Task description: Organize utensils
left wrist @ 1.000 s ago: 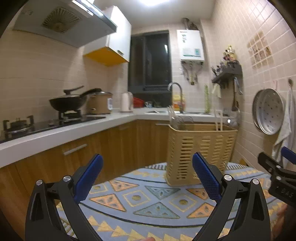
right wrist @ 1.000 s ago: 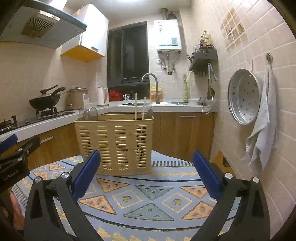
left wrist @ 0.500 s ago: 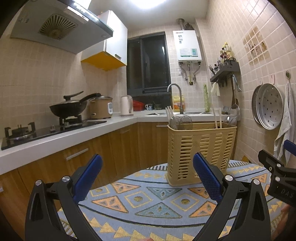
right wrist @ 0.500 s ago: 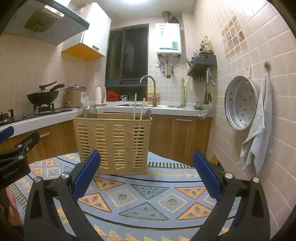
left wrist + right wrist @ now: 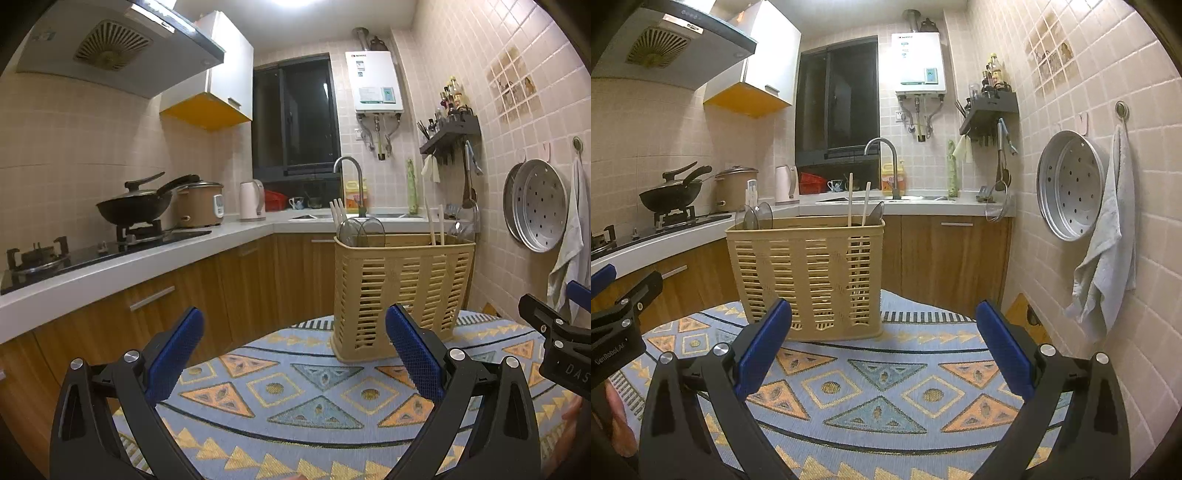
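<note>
A beige slatted utensil basket (image 5: 400,291) stands upright on the patterned tablecloth (image 5: 295,398); it also shows in the right wrist view (image 5: 809,275). Chopsticks (image 5: 857,201) stand in its right end, spoons (image 5: 360,230) and pale handles in its left end. My left gripper (image 5: 295,350) is open and empty, held back from the basket. My right gripper (image 5: 884,345) is open and empty, also short of the basket. The right gripper shows at the right edge of the left wrist view (image 5: 557,343).
A kitchen counter (image 5: 129,266) with a wok (image 5: 135,210) and rice cooker (image 5: 201,203) runs along the left. A sink tap (image 5: 884,162) is behind. A tiled wall with a steamer tray (image 5: 1071,190) and towel (image 5: 1108,258) is on the right.
Both grippers have tilted upward and drawn back slightly, so the basket sits a little farther and higher in view. Both stay open and empty.
</note>
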